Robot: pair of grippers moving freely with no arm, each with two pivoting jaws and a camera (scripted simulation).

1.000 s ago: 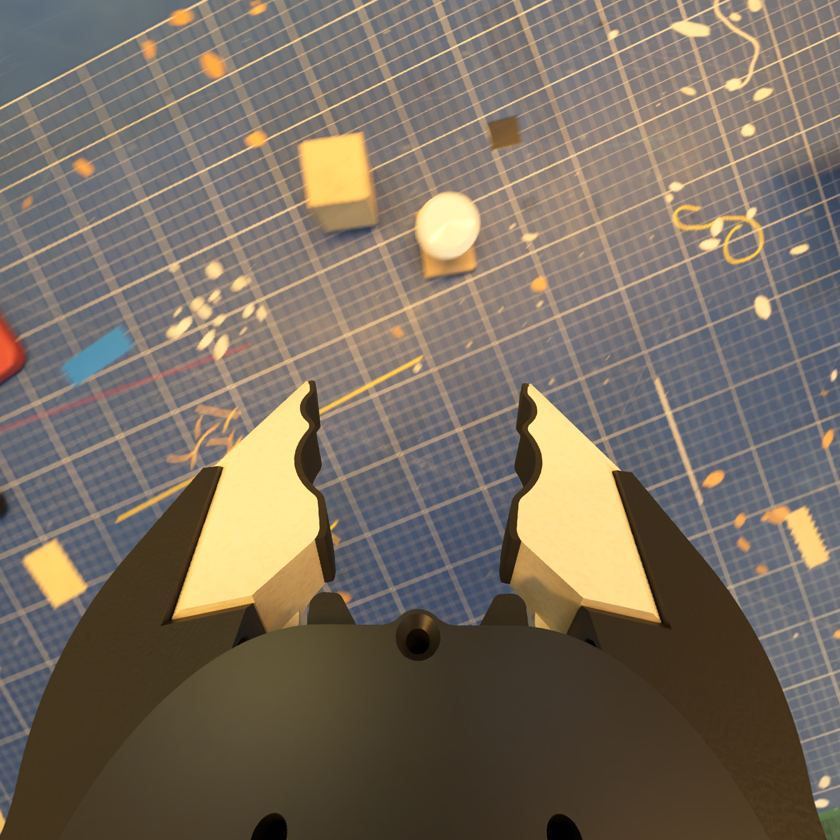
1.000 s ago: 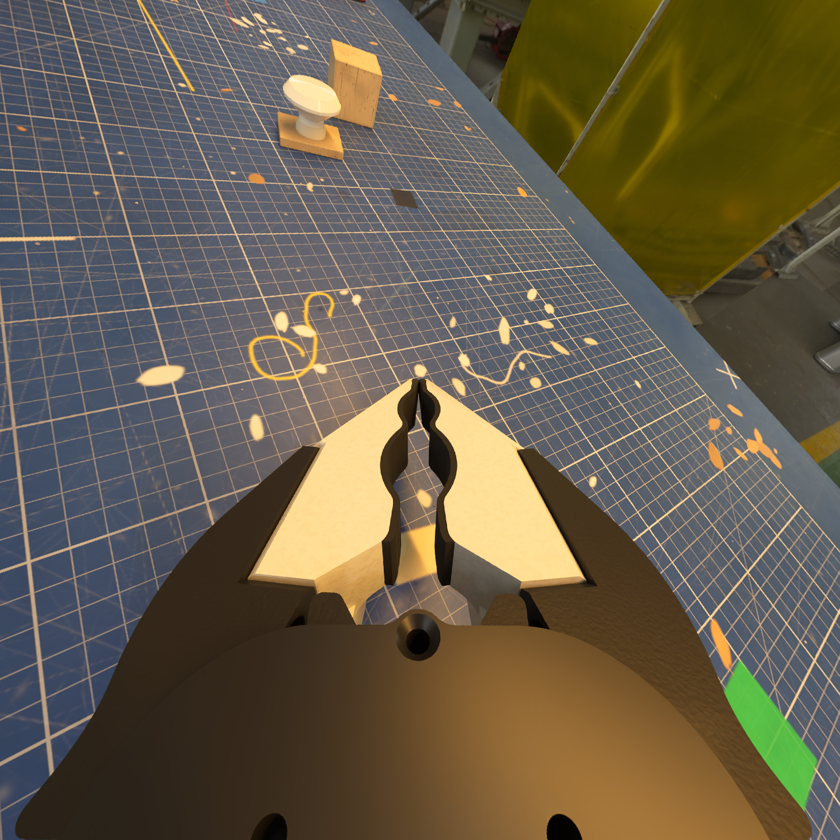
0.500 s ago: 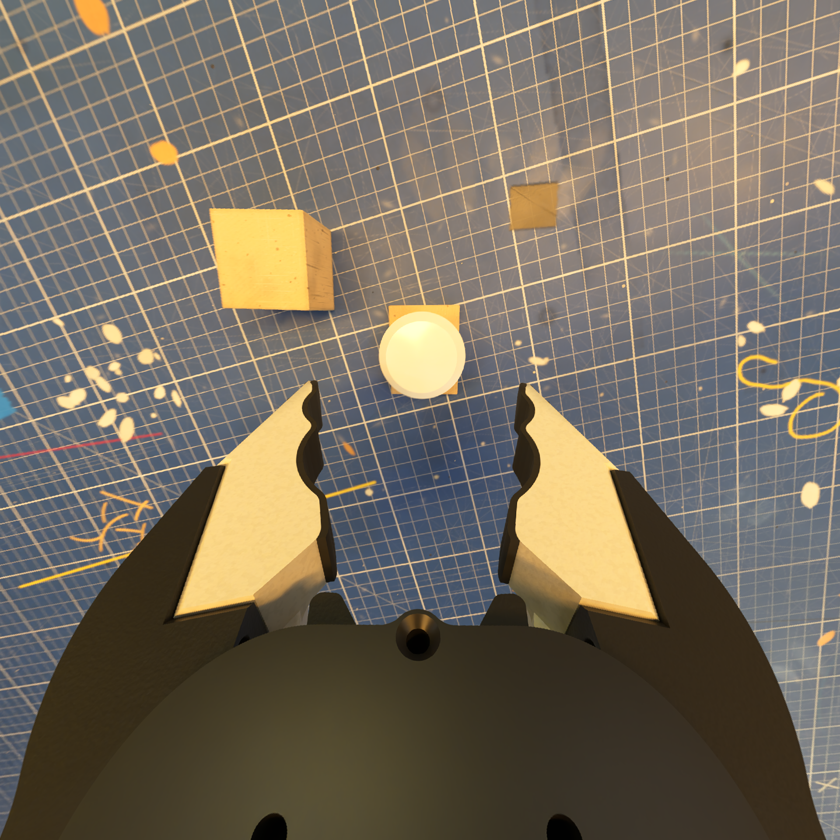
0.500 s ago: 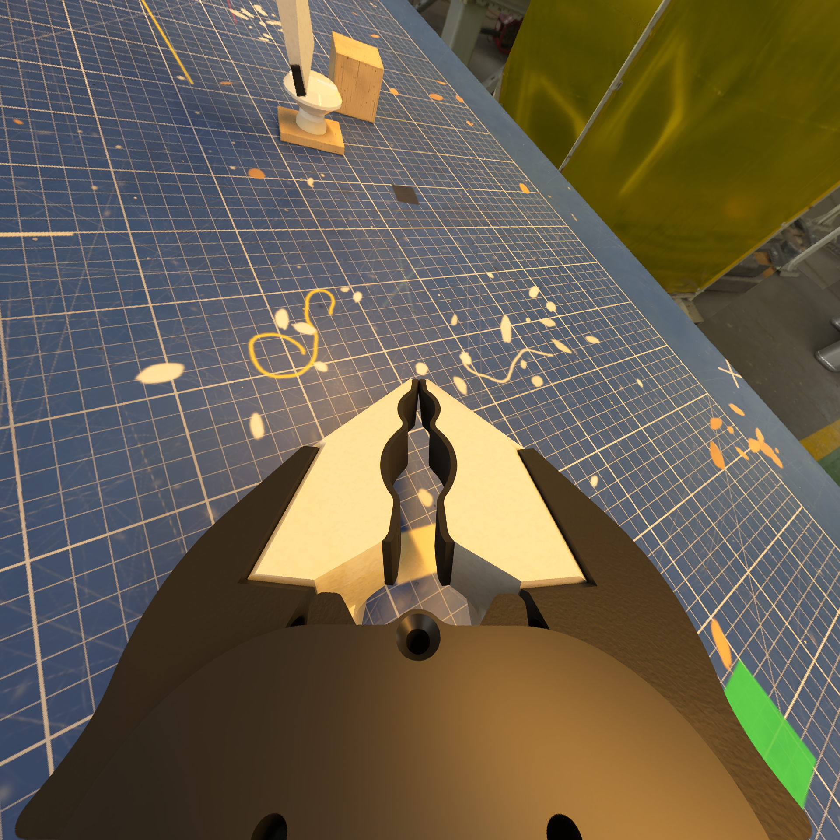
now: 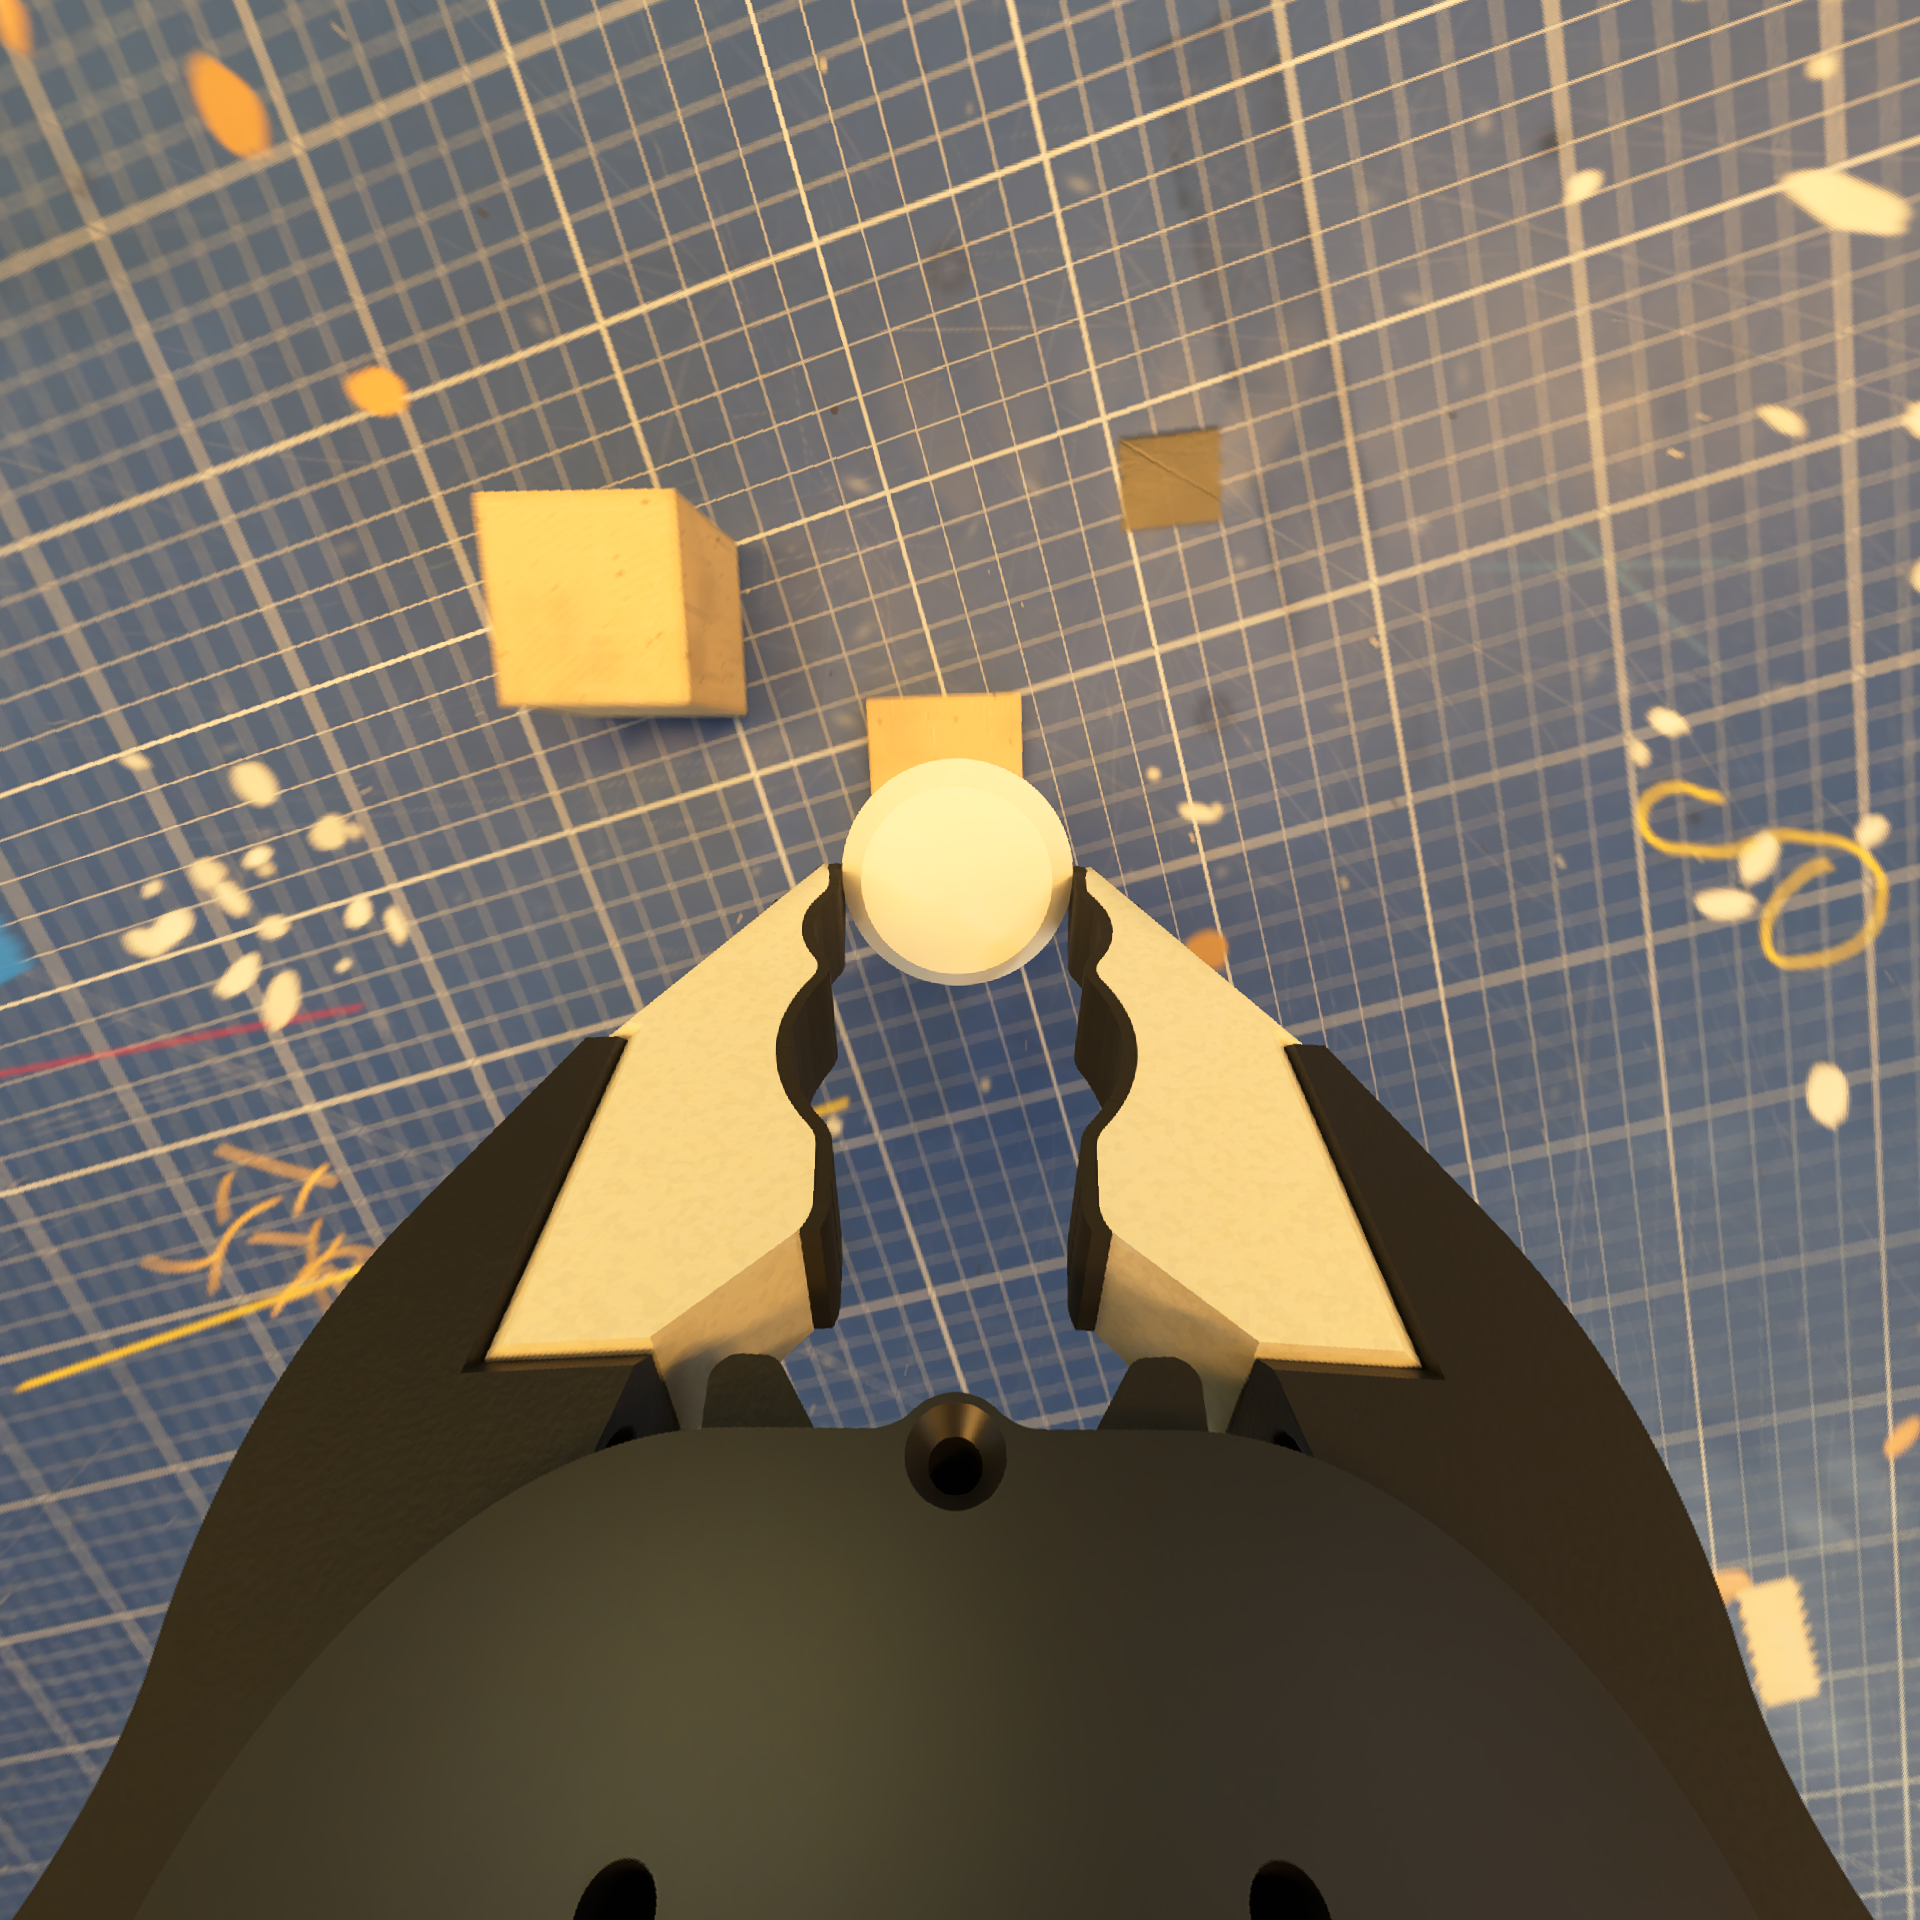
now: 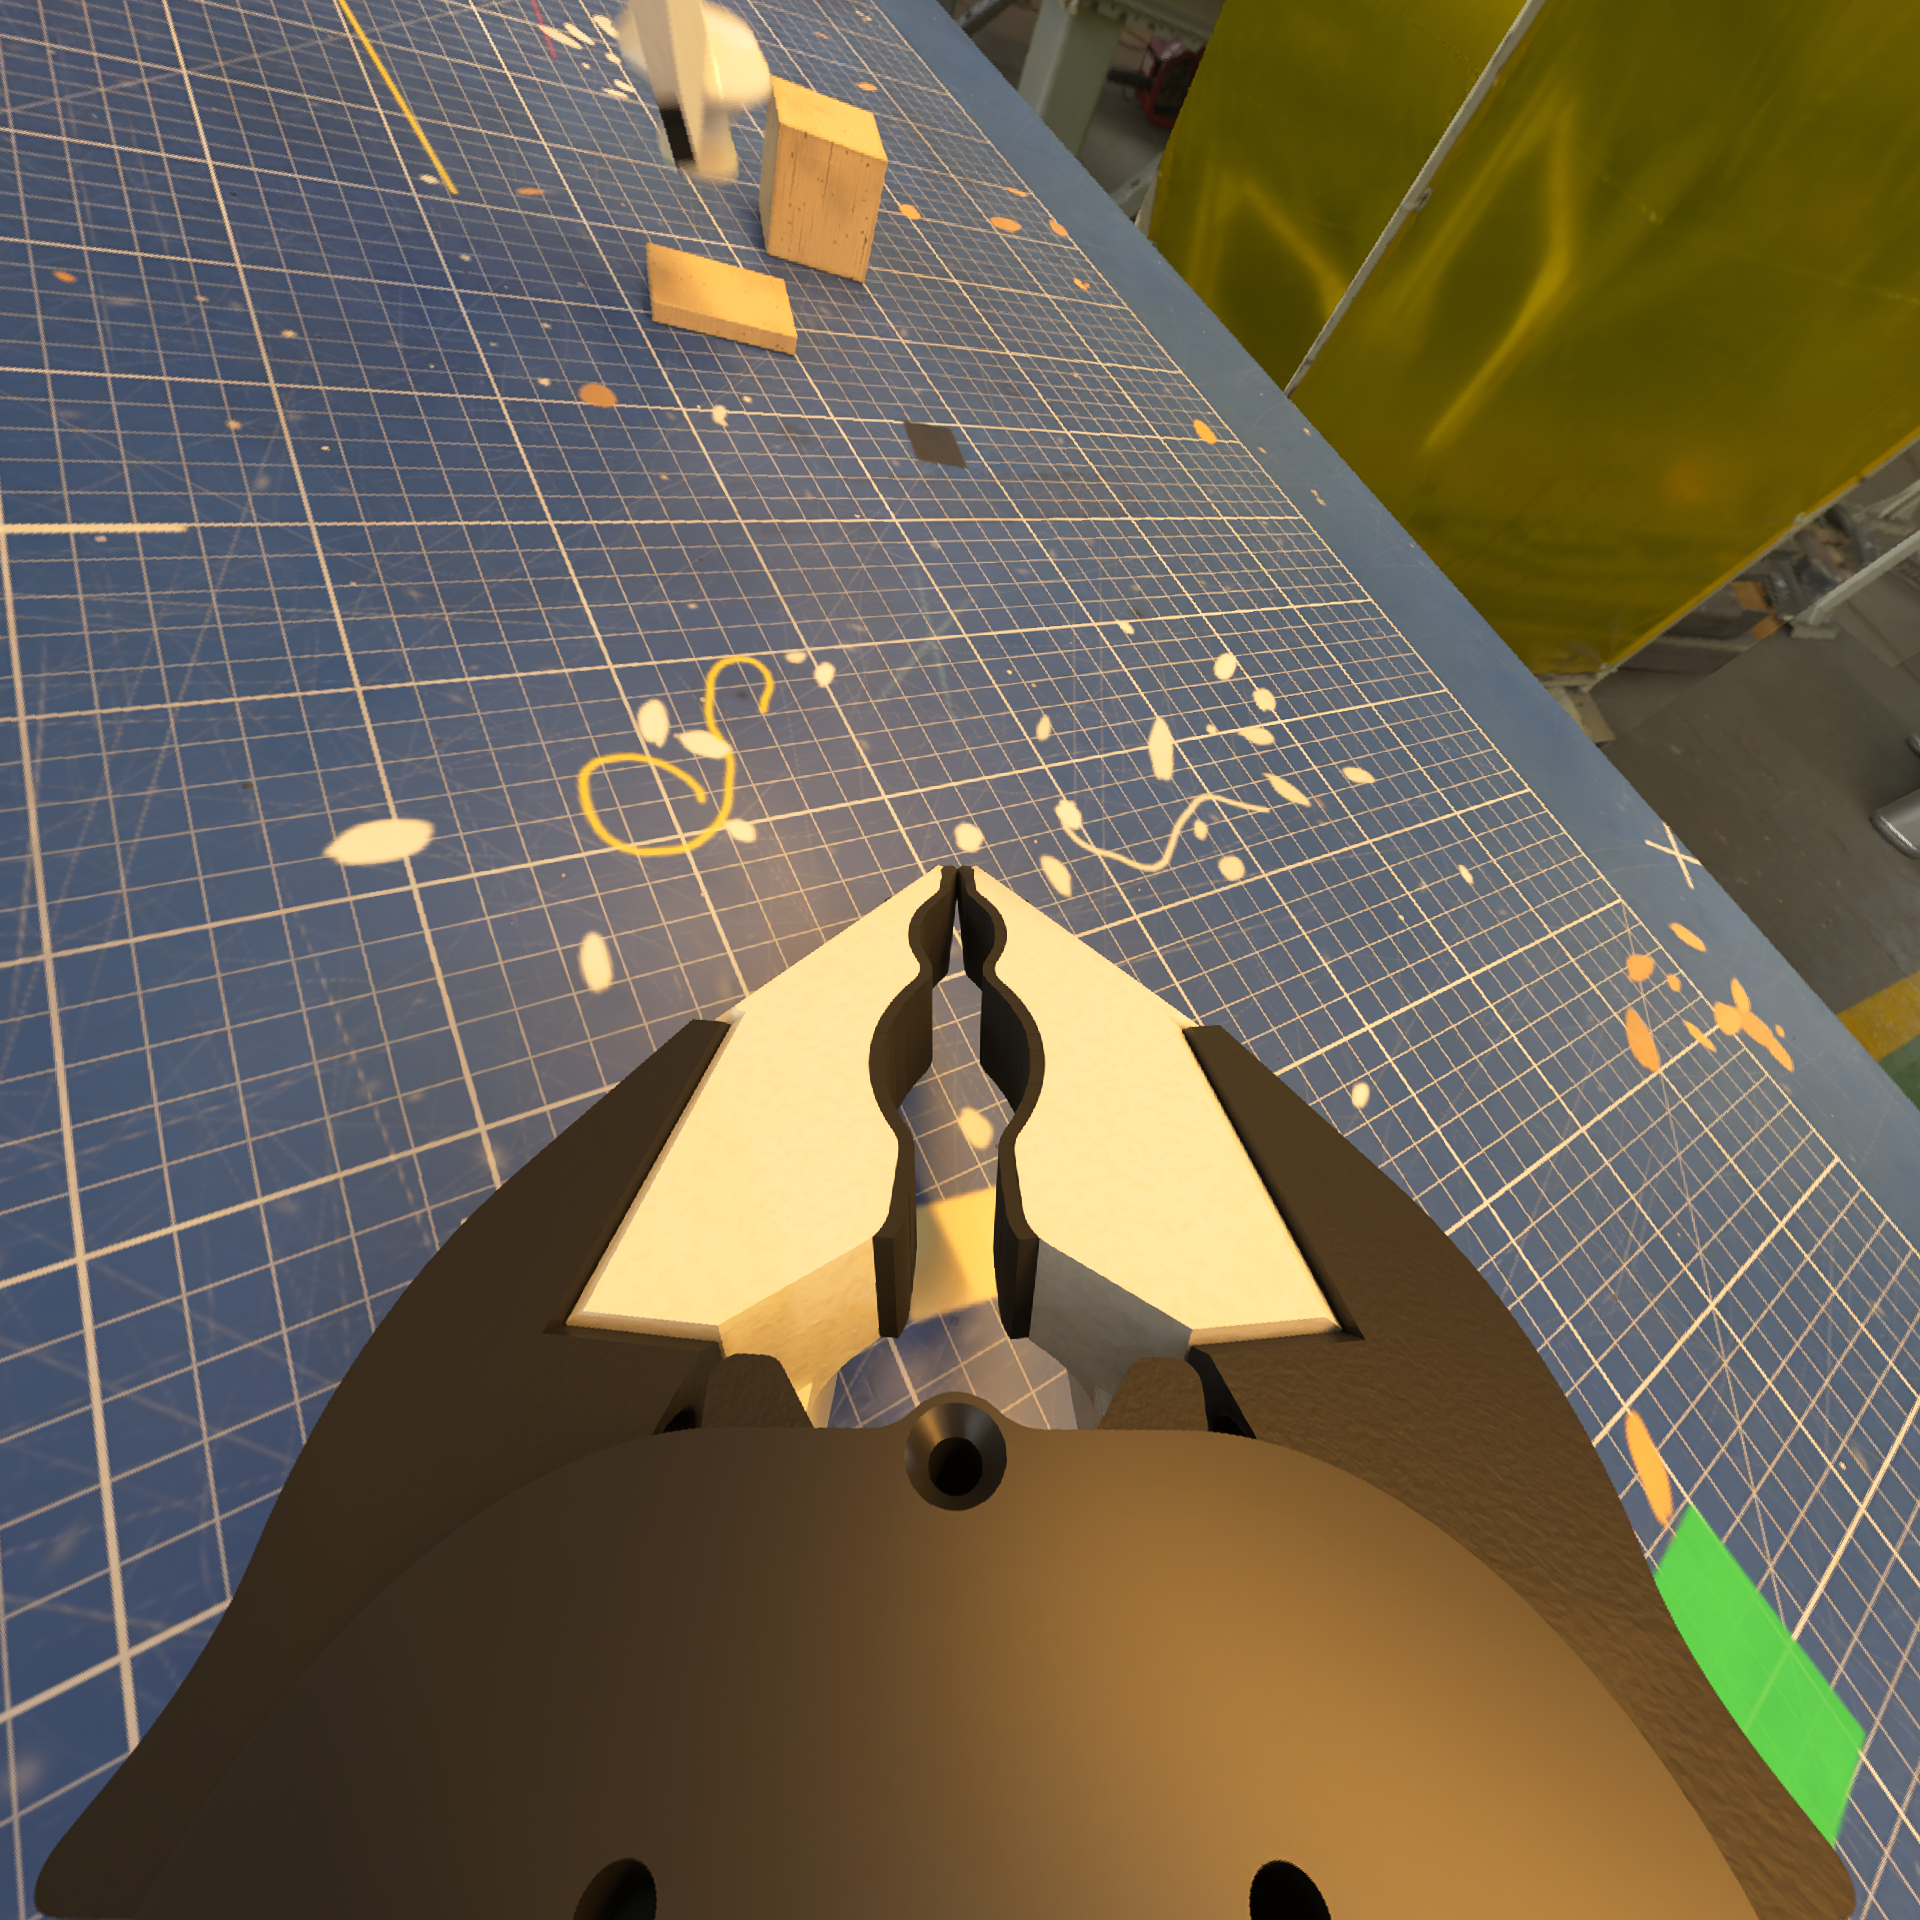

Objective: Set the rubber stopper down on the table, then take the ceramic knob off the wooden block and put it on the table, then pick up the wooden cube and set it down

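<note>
Your left gripper (image 5: 954,883) pinched the white knob (image 5: 956,871) at its fingertips, lifted clear of the flat wooden block (image 6: 721,298) on the desk (image 6: 312,623). Beside the block stood the wooden cube (image 5: 608,603). Your right gripper (image 6: 956,878) hung closed and empty.

Left claw (image 5: 954,883) closed on ceramic knob (image 5: 956,871), lifted off wooden block (image 6: 720,298).

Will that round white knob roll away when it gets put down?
Probably, if laid sideways: the ceramic knob has a round, smooth head. It looks glossy, so it may slip in the left gripper. Standing upright, it could tip.
</note>
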